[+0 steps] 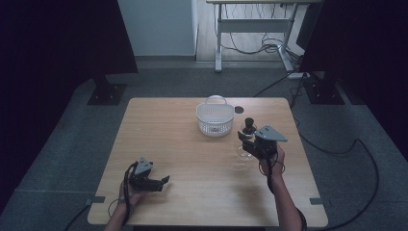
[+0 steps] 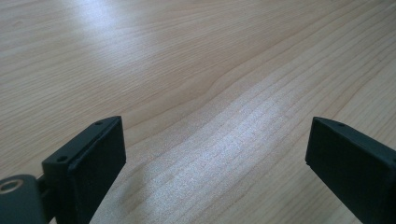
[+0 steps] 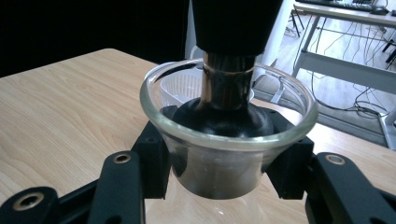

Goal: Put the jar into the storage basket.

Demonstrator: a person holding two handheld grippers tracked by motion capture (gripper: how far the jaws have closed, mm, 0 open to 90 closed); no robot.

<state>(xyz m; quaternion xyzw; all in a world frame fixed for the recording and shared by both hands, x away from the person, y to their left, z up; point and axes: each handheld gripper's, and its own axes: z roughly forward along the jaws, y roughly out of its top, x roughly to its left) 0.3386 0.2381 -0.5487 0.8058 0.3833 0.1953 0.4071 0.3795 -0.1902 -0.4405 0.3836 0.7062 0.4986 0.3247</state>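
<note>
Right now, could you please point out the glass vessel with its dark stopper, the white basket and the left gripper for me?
glass vessel (image 3: 229,140), right gripper view, on its flared neck.
dark stopper (image 3: 224,88), right gripper view, on its stem.
white basket (image 1: 215,119), high view, on its wall.
left gripper (image 1: 165,181), high view, between its jaws.

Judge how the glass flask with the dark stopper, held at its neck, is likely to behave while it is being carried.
The glass flask looks smooth, so it may slip between the right gripper's pads. It is clear glass, probably fragile if dropped on the table. The tall dark stopper sits loosely in the flared mouth and could topple out if tilted.
</note>
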